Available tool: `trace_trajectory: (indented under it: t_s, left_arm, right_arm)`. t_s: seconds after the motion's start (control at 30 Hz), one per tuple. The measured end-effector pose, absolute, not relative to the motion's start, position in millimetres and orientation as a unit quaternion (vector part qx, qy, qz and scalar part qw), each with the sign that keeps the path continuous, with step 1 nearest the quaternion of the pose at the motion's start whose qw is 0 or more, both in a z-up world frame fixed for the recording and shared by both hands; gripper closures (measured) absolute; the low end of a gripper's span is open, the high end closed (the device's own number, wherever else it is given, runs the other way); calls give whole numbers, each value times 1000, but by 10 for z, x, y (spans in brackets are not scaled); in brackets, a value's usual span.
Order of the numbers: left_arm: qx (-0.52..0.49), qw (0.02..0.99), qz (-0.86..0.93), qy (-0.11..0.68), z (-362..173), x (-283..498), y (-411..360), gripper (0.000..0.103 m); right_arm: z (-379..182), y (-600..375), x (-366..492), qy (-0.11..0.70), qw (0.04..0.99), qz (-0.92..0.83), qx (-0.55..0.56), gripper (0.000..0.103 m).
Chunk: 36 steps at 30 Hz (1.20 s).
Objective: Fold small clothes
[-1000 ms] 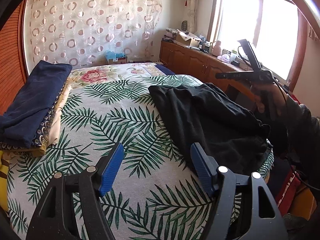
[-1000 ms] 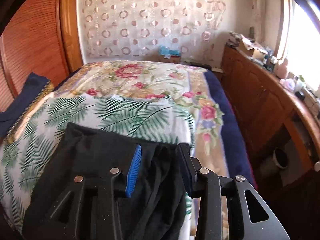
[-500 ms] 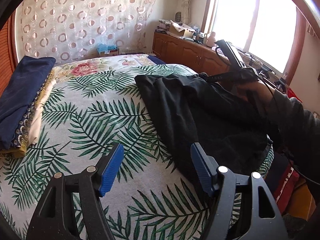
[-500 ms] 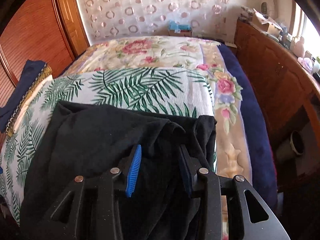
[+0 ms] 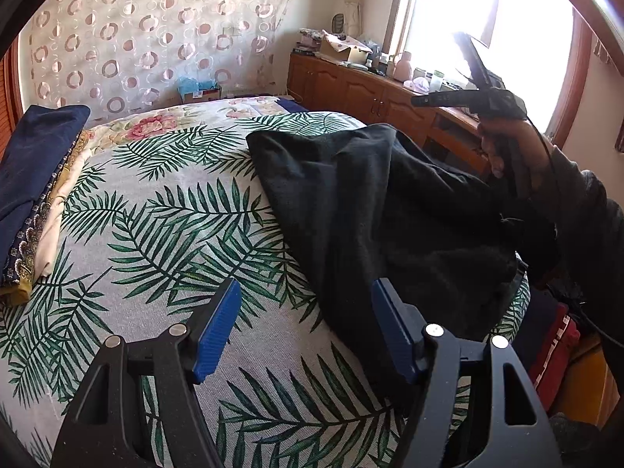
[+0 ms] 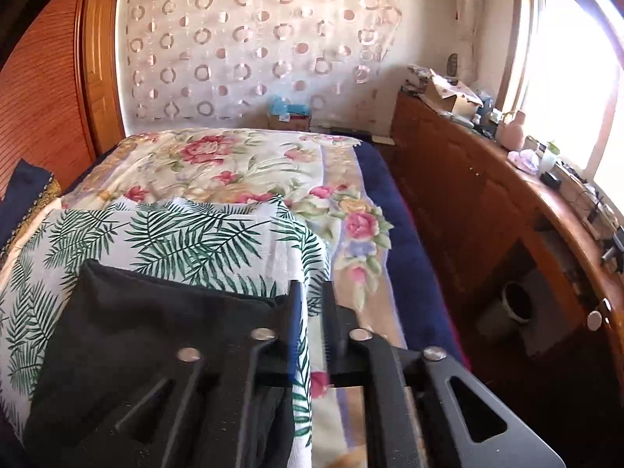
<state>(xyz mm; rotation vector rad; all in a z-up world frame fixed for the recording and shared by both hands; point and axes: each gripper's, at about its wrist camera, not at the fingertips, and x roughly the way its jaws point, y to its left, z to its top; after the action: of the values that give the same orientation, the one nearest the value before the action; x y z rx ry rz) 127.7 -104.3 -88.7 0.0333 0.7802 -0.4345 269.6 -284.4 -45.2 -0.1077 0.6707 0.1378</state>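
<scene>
"Two grippers over one bed. Where is the garment?"

"One black garment (image 5: 370, 214) lies on the palm-leaf cover (image 5: 175, 234), on the right half of the bed and reaching its near right corner. Its far part is bunched up into a raised fold on the window side."

"How does the left gripper (image 5: 305, 288) stand?"

"Its blue pads are wide apart with nothing between them except leaf print. It hangs above the near edge of the bed, and its right finger overlaps the garment's near hem in the left wrist view. I cannot tell whether it touches the cloth."

"And the right gripper (image 6: 311, 286)?"

"Only a narrow gap is left between its fingers. Through that gap the right wrist view shows the floral cover (image 6: 234, 163) and no cloth. The garment's far right corner sits just against the outside of the left finger. In the left wrist view a hand (image 5: 503, 144) holds this gripper above the raised fold, toward the bed's right edge."

"Anything else on the bed?"

"Some folded cloth (image 5: 27, 179), navy on top, is stacked along the left edge, well apart from the garment. A wooden cabinet (image 6: 468, 210) runs beside the right edge, under the window."
</scene>
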Motion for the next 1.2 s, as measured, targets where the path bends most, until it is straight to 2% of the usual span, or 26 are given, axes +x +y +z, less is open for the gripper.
trace_trajectory:
  t_s: [0.03,0.4,0.53,0.77,0.83,0.87,1.07,1.2]
  left_arm:
    - [16,901,-211,379,-895,1280,-1045,33]
    - [12,892,-231,389,-987,1171,-1136,33]
    - [17,890,-232,391,-1005,1151,-1190,33]
    - [22,887,-236,395,-1016,1148,-1245,33]
    - [24,887,-236,396,-1022,1146,-1255,33]
    - [26,887,-236,397,-1020,1149,-1259,33]
    - [24,888,-235,394,-1006,1145,-1248,33]
    - [21,885,-239,399,-1033,1154,-1274,33]
  right_arm:
    - [-450,-2866,2650,335,938,74,-48,72]
    - [-730,-3030,1116,359,914,186,-47,72]
    - [-839,-3152,801,373,909,180,-47,72]
    - [-884,-3223,766,392,903,176,-17,72]
    - [-866,-3232,717,384,904,184,-19,94]
    - [-833,-3203,669,378,906,190,-15,96]
    - [-562,-3458,261,338,922,188,3,98]
    - [-732,-3535,184,365,912,186,5,98]
